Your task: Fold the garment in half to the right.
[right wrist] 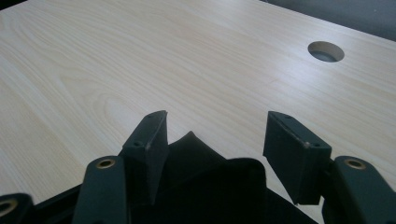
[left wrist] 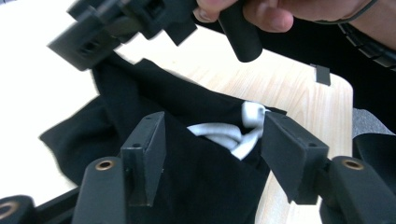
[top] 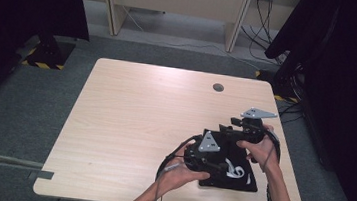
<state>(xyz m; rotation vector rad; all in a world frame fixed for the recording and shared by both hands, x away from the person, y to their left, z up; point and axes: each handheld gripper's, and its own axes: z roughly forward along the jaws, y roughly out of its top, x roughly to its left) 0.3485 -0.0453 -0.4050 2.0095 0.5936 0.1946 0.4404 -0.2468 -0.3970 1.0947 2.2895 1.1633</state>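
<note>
1. Black garment (top: 231, 172) with white drawstring (top: 233, 169): lies flat at the tabletop's (top: 139, 116) 5 o'clock corner.
2. Left gripper (left wrist: 212, 156): fingers apart above the garment, gripping nothing.
3. Right gripper (right wrist: 215, 151): fingers parted over the garment's 12 o'clock edge.

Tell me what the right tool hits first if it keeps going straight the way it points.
The right tool, jaws open, would first meet the raised fold of the black garment lying between them; beyond that, probably only bare table, though depth is hard to judge.
</note>
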